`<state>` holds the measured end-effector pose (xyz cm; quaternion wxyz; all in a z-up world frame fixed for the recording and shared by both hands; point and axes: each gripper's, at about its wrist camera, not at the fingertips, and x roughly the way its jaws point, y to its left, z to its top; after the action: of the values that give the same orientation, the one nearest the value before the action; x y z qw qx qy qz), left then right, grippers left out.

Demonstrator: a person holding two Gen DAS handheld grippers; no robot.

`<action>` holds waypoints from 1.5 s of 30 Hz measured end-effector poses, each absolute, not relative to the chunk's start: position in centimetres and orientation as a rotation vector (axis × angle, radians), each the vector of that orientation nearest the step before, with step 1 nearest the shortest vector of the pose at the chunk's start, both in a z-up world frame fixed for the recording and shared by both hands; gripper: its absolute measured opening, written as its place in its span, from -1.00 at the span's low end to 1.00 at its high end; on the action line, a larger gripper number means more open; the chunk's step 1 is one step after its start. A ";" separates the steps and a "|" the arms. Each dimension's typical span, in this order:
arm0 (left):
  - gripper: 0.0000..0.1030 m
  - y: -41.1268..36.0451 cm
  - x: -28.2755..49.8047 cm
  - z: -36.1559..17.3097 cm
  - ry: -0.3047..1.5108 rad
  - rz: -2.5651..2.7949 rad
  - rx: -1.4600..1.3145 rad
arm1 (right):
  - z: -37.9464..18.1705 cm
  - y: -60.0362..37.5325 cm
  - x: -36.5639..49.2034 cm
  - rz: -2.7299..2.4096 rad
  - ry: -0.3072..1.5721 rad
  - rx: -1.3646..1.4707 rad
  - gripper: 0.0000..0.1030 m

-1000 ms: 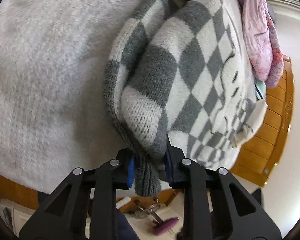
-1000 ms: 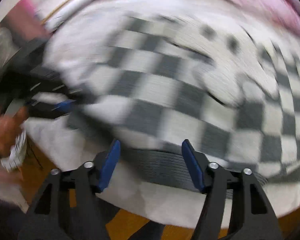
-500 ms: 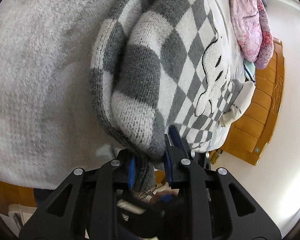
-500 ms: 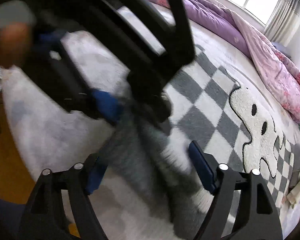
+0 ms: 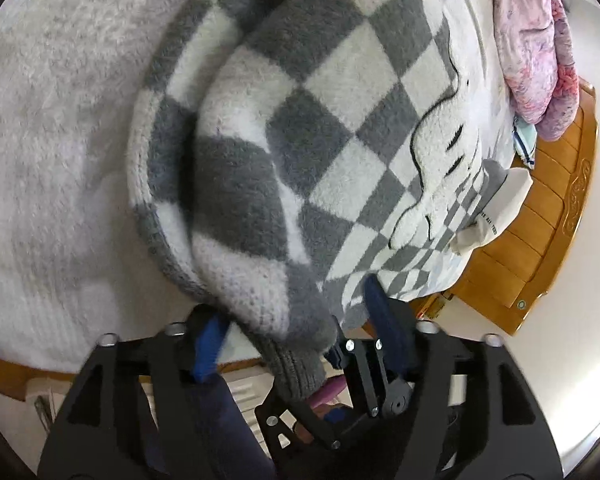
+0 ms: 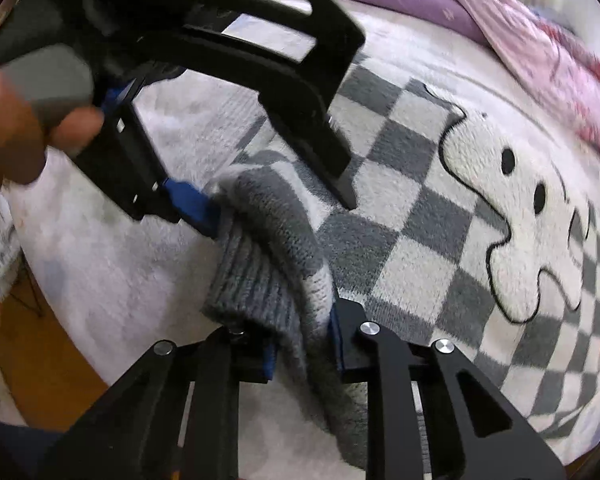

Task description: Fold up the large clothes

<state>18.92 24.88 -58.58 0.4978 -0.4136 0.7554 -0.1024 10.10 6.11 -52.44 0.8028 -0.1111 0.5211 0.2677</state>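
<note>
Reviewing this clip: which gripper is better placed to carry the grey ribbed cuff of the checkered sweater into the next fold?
Right. The right gripper is closing on the grey ribbed cuff of the grey-and-white checkered knit sweater; the left gripper is opening, pads standing clear of it.

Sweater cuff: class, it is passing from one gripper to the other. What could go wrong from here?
1. The left gripper is opening while the right gripper is closing on the cuff; a shallow pinch could let it slip.
2. The grippers are crowded together and could collide.
3. The folded sleeve could flop open onto the bed cover.
</note>
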 end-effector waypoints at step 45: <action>-0.47 -28.3 29.0 -47.3 1.398 -0.568 0.175 | -54.1 -40.9 15.3 0.005 1.269 1.067 -0.64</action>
<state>28.99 -28.28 -47.29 0.7251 0.0794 0.6336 -0.2577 15.26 -40.93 -54.08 0.6758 0.4743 0.5642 0.0022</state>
